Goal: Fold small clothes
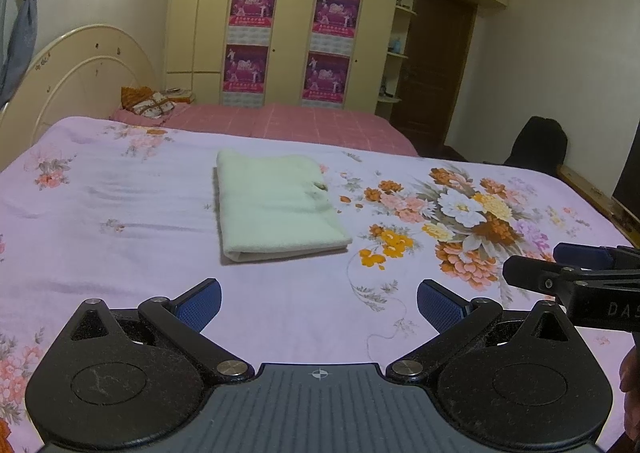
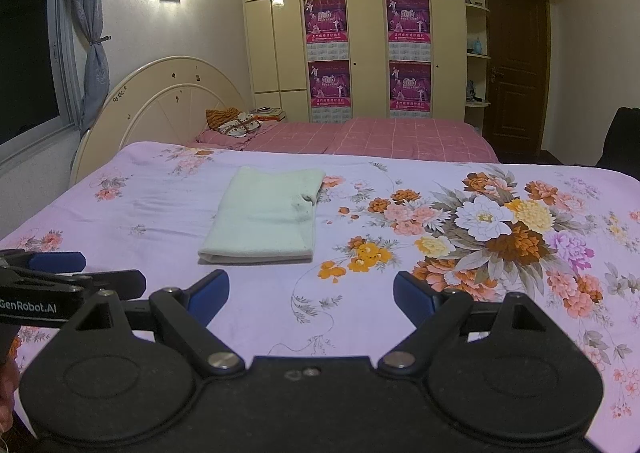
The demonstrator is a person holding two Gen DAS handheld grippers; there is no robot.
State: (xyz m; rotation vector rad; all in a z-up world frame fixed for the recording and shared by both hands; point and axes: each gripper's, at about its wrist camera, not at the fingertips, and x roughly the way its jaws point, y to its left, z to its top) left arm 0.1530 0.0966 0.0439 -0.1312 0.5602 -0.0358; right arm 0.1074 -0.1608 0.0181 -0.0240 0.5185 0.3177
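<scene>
A pale green garment [image 1: 276,203] lies folded into a flat rectangle on the lilac floral bedsheet [image 1: 120,193]; it also shows in the right wrist view [image 2: 264,215]. My left gripper [image 1: 319,303] is open and empty, held above the sheet short of the garment's near edge. My right gripper [image 2: 311,295] is open and empty, also short of the garment and slightly to its right. The right gripper's fingers [image 1: 560,265] show at the right edge of the left wrist view. The left gripper's fingers [image 2: 60,269] show at the left edge of the right wrist view.
A pink checked bed [image 2: 380,135] with cushions [image 2: 236,123] and a cream headboard [image 2: 168,101] lies beyond. A cream wardrobe [image 2: 360,33] with posters and a brown door [image 2: 516,65] stand at the back. A dark chair [image 1: 538,141] stands right of the bed.
</scene>
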